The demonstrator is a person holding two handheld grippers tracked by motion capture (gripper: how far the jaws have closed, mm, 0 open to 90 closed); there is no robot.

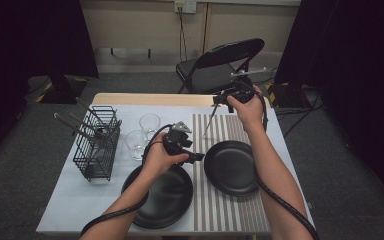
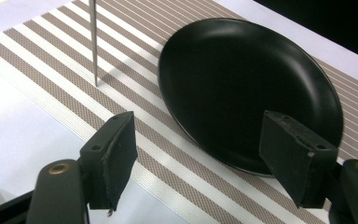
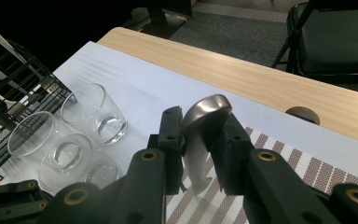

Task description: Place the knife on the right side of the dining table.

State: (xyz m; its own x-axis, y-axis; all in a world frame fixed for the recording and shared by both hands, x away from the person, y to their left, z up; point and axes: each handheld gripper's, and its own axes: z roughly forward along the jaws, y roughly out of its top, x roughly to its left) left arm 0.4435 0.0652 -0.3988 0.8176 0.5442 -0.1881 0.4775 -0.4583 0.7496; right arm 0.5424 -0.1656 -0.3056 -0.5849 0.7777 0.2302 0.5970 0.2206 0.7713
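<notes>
My right gripper (image 1: 219, 102) is shut on the rounded handle end of a metal utensil (image 1: 209, 122), which hangs down with its tip touching the striped placemat (image 1: 225, 127). The right gripper view has the handle (image 3: 206, 114) clamped between my right gripper's (image 3: 200, 135) jaws. My left gripper (image 1: 200, 157) stands open and holds nothing, low over the placemat's left edge beside the black plate (image 1: 232, 170) that lies on it. In the left gripper view the plate (image 2: 247, 84) lies just beyond my left gripper (image 2: 200, 154), and the utensil's thin shaft (image 2: 93, 42) stands farther off on the placemat (image 2: 51, 60).
A second black plate (image 1: 165, 200) lies on the white cloth under my left forearm. Clear glasses (image 1: 149, 123) (image 3: 93, 112) stand beside a black wire rack (image 1: 97, 145) holding cutlery at the left. A folding chair (image 1: 220, 65) stands behind the table.
</notes>
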